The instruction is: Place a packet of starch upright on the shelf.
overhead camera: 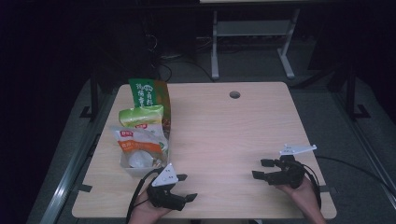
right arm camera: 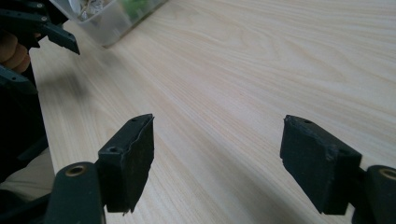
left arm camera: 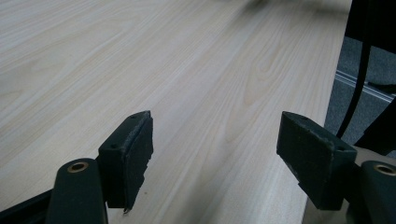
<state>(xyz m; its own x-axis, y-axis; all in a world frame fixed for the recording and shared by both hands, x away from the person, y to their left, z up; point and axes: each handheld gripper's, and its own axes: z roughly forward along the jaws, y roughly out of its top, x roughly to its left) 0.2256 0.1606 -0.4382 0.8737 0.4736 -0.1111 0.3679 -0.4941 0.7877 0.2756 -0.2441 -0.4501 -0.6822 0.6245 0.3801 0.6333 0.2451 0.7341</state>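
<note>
Fingers (right arm camera: 126, 163) toward clear tub (right arm camera: 109, 21)

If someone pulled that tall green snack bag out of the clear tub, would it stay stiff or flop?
The green bag would probably flop: it already leans in the clear tub. It looks puffy, so likely light for its size. Its glossy film may slip between the jaws.

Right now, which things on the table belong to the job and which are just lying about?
In the job:
- clear bin nearest the left hand-held gripper
- snack bags standing in it
- right hand-held gripper, open, holding nothing

Just there:
- table and its cable hole
- metal frame on the floor behind
</note>
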